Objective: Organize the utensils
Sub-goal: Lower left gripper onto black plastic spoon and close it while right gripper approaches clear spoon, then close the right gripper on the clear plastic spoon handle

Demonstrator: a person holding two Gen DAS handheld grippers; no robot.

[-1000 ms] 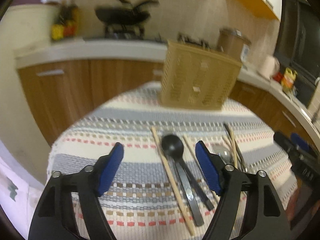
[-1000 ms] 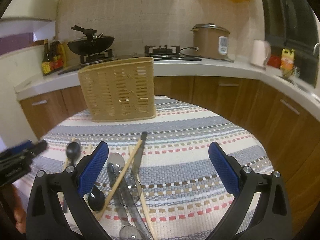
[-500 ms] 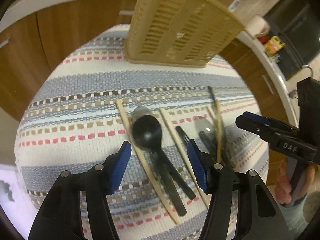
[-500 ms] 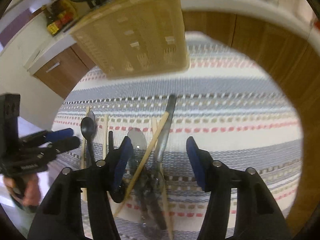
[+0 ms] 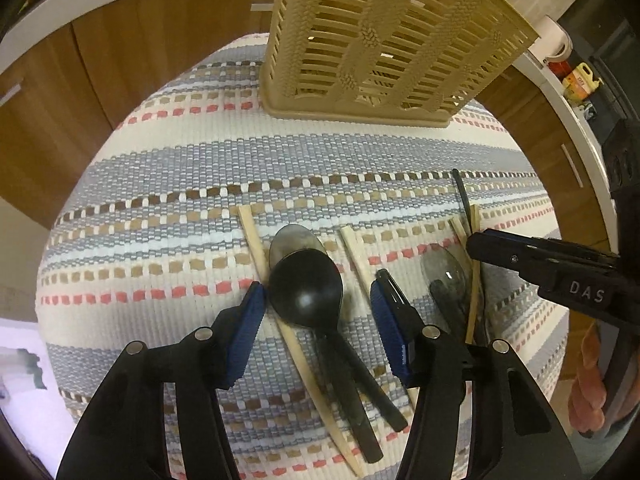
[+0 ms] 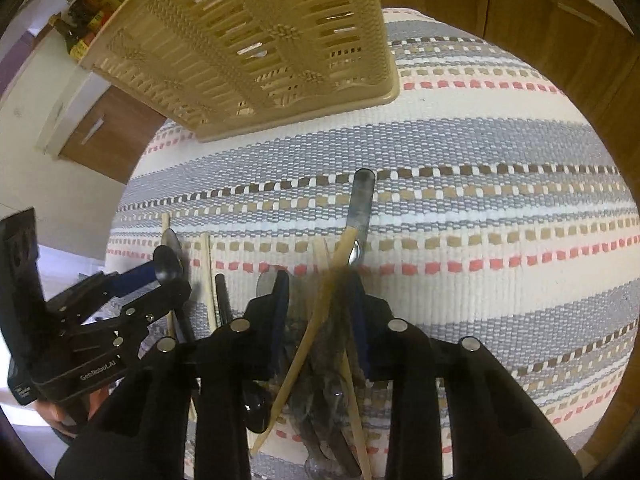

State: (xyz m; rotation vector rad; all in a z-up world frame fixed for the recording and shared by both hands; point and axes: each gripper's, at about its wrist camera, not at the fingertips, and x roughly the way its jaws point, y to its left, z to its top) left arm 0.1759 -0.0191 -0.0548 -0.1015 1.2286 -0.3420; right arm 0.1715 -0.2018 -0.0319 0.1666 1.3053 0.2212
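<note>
Your left gripper (image 5: 316, 312) has its fingers spread either side of the black spoon (image 5: 306, 290). The spoon's bowl points at the basket (image 5: 384, 40). Your right gripper (image 6: 320, 312) has its fingers narrowly parted around a chopstick (image 6: 316, 320) angled toward the basket.

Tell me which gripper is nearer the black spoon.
Left. The left gripper has its open fingers on either side of the black spoon bowl. The right gripper is over the neighbouring pile of utensils to the spoon's right.

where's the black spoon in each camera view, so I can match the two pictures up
Left wrist view: the black spoon lies low in the middle, its bowl between the left gripper fingers.
Right wrist view: it sits at the left edge, partly hidden behind the left gripper.
Shared landmark: the beige slatted basket at the top of both.
</note>
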